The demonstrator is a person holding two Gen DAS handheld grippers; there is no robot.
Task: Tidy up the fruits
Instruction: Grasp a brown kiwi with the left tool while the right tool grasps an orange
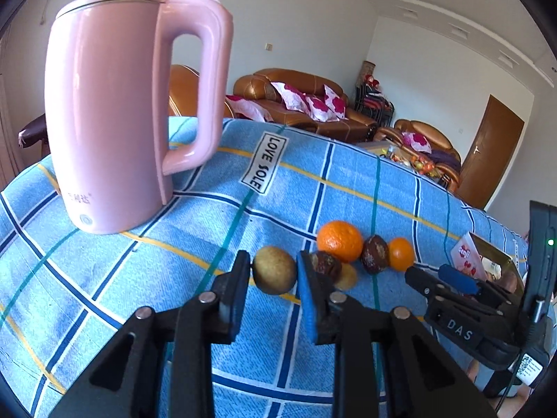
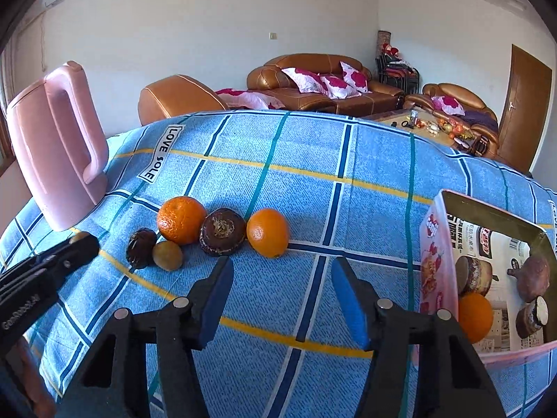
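A tan round fruit (image 1: 274, 271) sits between the pads of my left gripper (image 1: 275, 265), which is shut on it just above the blue checked cloth (image 1: 139, 278). Behind it lie a dark brown fruit (image 1: 325, 264), a small yellow fruit (image 1: 347, 277), a large orange (image 1: 339, 240), another dark fruit (image 1: 375, 253) and a small orange (image 1: 401, 253). My right gripper (image 2: 282, 273) stands open over bare cloth, just short of the small orange (image 2: 267, 232), with nothing between its pads. The left gripper (image 2: 78, 245) shows at the left edge of the right wrist view.
A pink kettle (image 1: 115, 122) stands at the back left of the table. At the right is an open pink box (image 2: 431, 244) holding an orange (image 2: 475, 317) and several brown fruits. Beyond the table's far edge are brown sofas and a door.
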